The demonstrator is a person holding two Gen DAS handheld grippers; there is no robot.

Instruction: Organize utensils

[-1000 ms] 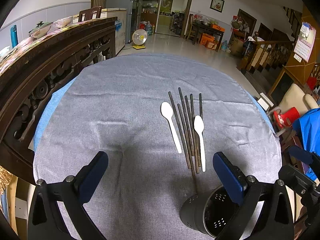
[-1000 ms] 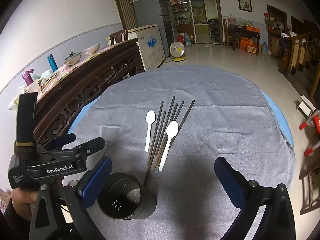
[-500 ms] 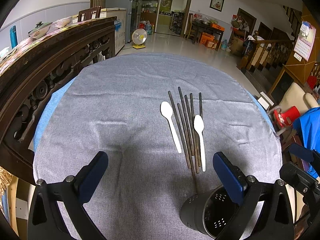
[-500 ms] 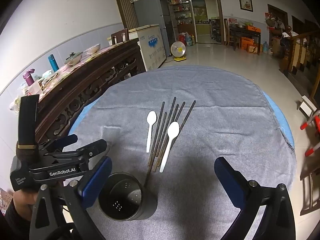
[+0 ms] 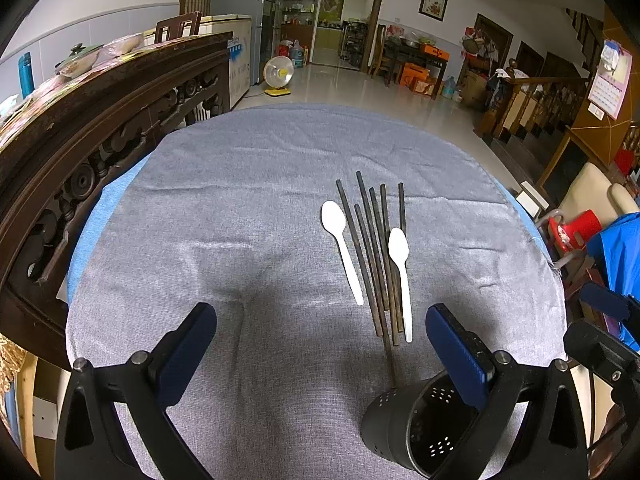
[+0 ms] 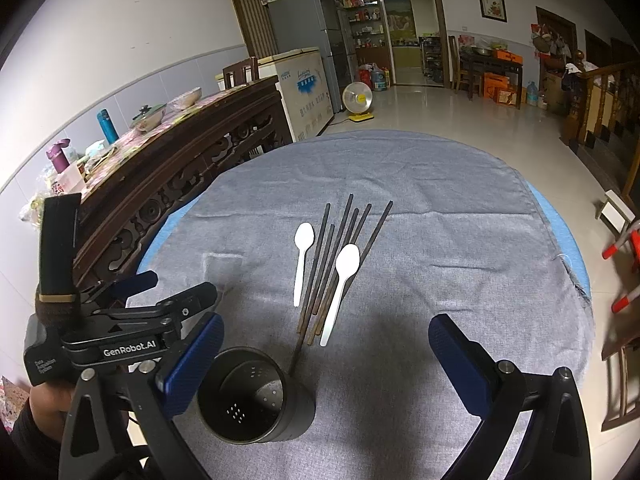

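Chopsticks (image 5: 376, 256), slim dark sticks, flank white spoons (image 5: 342, 248).

Readable print: one brand mark

"GenRobot.AI" stands in white on the black body of the left gripper (image 6: 176, 292); smaller lettering on its rear block is too blurred to read.

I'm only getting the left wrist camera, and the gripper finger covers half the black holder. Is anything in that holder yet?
Observer: No. In the right wrist view the black holder shows whole and upright, with only its perforated bottom visible inside.
Operator: Is the right gripper ready?
Observer: Yes. The right gripper is open and gripping nothing, and the holder sits beside its left finger.
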